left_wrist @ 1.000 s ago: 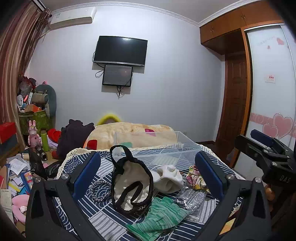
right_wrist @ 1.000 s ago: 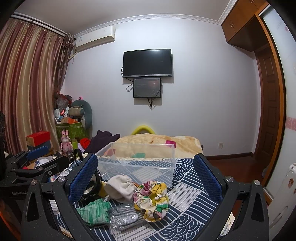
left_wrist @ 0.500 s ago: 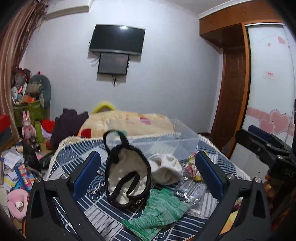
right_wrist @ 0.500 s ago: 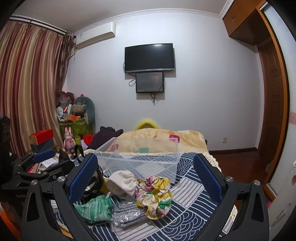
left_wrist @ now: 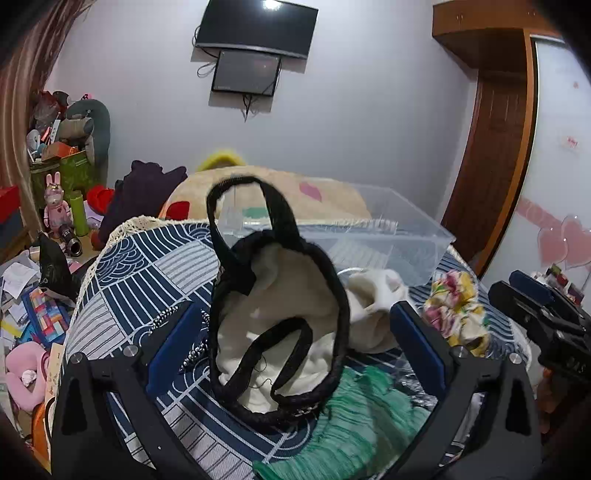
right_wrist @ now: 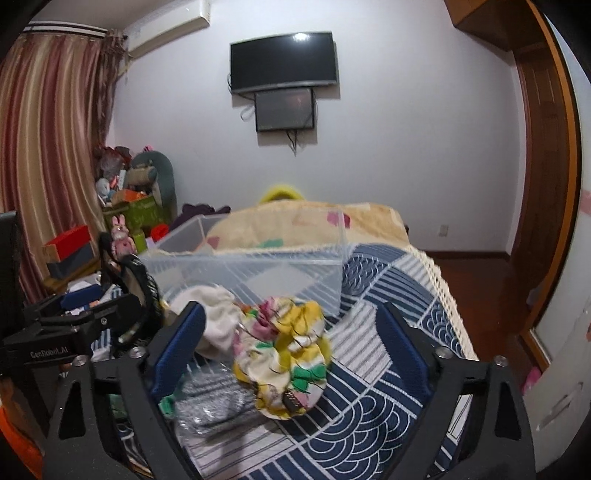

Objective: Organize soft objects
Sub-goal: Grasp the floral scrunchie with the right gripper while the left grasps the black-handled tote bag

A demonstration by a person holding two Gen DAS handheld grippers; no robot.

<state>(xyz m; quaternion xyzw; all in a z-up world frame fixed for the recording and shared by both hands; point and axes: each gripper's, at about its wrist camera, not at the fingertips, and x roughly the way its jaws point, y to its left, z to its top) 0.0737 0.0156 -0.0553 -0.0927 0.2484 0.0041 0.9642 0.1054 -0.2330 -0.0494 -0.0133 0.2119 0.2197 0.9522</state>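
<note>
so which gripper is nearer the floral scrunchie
Right. The right gripper has the floral scrunchie between its open fingers; the left gripper is off to its left, straddling the black-trimmed bag.

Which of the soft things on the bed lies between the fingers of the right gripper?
The yellow floral fabric scrunchie; the cream cloth and green knitted cloth lie further left.

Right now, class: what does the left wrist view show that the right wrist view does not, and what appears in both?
Only the left view shows the whole black-trimmed bag, between the open left claw, and the green cloth spread out. Only the right view shows the striped curtain and air conditioner. Both show the clear bin, floral scrunchie, cream hat and wall TV.
</note>
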